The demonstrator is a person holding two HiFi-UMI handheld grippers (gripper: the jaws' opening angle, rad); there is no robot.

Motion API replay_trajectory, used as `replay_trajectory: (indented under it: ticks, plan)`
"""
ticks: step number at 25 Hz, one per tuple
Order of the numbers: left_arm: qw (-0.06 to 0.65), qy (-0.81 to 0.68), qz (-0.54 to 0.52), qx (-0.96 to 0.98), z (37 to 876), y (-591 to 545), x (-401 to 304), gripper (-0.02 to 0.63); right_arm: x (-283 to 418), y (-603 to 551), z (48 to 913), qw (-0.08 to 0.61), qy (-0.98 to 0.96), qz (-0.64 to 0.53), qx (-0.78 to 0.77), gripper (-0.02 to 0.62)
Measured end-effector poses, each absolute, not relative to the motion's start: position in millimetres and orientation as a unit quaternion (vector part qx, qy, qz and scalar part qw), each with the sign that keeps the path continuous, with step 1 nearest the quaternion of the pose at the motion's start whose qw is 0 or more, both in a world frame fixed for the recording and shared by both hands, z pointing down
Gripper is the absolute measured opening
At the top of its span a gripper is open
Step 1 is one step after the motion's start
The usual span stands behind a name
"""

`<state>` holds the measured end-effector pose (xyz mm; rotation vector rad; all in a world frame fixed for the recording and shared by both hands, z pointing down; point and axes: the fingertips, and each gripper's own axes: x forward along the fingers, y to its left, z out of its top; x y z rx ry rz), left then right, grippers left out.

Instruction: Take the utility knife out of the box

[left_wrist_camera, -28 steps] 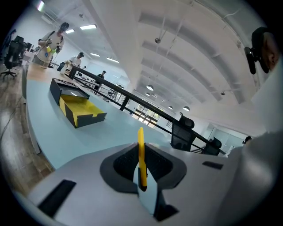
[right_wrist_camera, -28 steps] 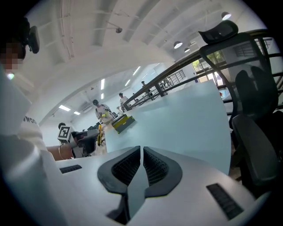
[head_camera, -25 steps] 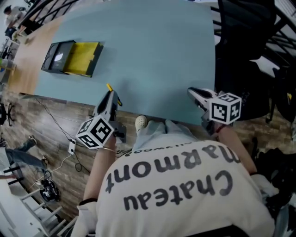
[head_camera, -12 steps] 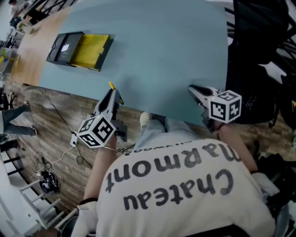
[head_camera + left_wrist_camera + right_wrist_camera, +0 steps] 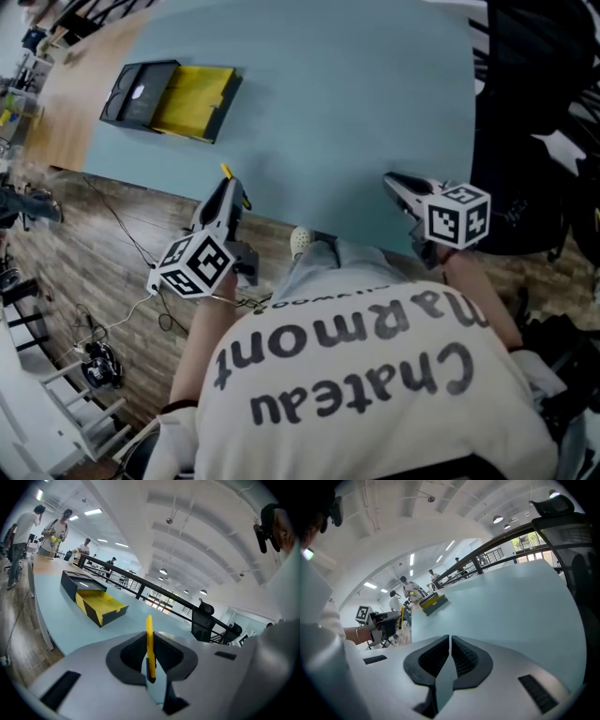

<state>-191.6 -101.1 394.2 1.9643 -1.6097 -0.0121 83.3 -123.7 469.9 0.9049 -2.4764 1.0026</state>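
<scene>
A thin yellow utility knife point(image 5: 149, 639) stands edge-on between the pads of my left gripper point(image 5: 150, 654), which is shut on it. In the head view the left gripper point(image 5: 227, 187) hangs over the near edge of the pale blue table point(image 5: 356, 112), with the knife tip point(image 5: 224, 172) sticking out ahead. The open black and yellow box point(image 5: 173, 97) lies far off at the table's left; it also shows as the box point(image 5: 93, 599) in the left gripper view. My right gripper point(image 5: 392, 180) hovers at the table's near right edge, its jaws point(image 5: 450, 653) closed together with nothing between them.
A black office chair point(image 5: 534, 112) stands right of the table. Wood-pattern floor with cables point(image 5: 112, 272) runs below the table's near edge. A wooden tabletop point(image 5: 66, 103) adjoins the blue one at the left. Several people point(image 5: 51, 531) stand far behind the box.
The table and box have slid to the right in the head view as I shift along the table edge. Both grippers keep their pose, and the knife stays in the left one.
</scene>
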Motion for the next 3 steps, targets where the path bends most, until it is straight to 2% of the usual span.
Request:
replay_trajectory:
  ticks: [3]
  plan:
    - [0.298, -0.604, -0.001, 0.739, 396.1, -103.5, -198.5, 0.040, 78.6, -127.6, 471.5, 0.160, -0.865, 0.352, 0.320, 0.044]
